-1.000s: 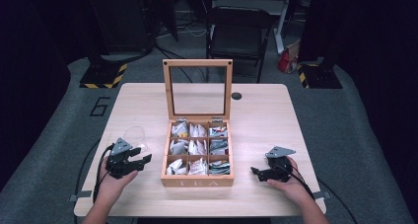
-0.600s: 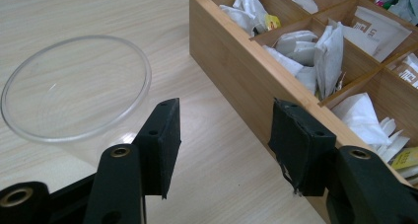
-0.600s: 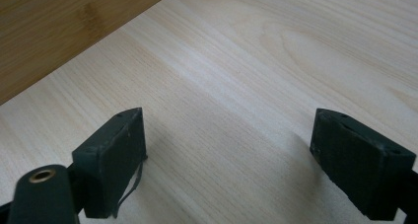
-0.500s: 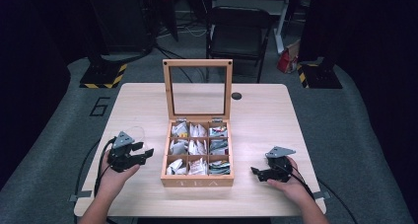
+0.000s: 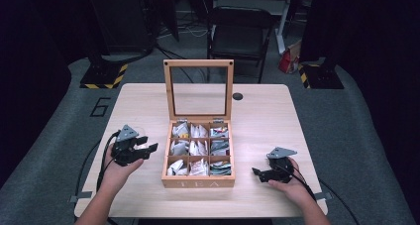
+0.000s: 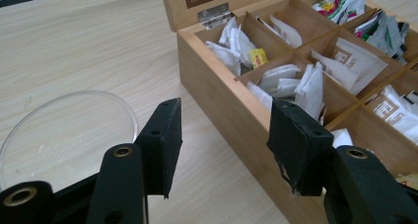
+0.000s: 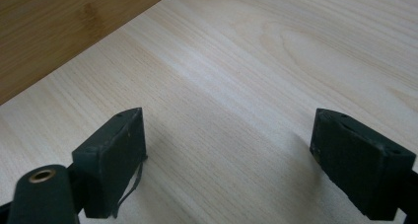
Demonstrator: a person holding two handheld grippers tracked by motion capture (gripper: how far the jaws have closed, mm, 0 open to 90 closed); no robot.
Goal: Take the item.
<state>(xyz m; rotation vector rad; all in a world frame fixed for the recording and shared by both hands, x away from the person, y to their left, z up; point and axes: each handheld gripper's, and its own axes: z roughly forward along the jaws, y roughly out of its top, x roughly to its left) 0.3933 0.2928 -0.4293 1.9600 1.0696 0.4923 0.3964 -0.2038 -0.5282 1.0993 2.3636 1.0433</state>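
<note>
I see the tea box (image 5: pixel 198 158), lid raised, at the tabletop's (image 5: pixel 257 111) near-centre. My left gripper (image 5: pixel 143 149), jaws wide and empty, hovers beside the box's left wall, near a glass (image 6: pixel 64 135). My right gripper (image 5: pixel 258 174), jaws wide and empty, rests near the front-right corner.

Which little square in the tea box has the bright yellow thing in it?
The back corner compartment beside the lid's metal hinge, on the left tongs' side. A small yellow tag sits among its white tea bags; the neighbouring squares there hold only white packets.
</note>
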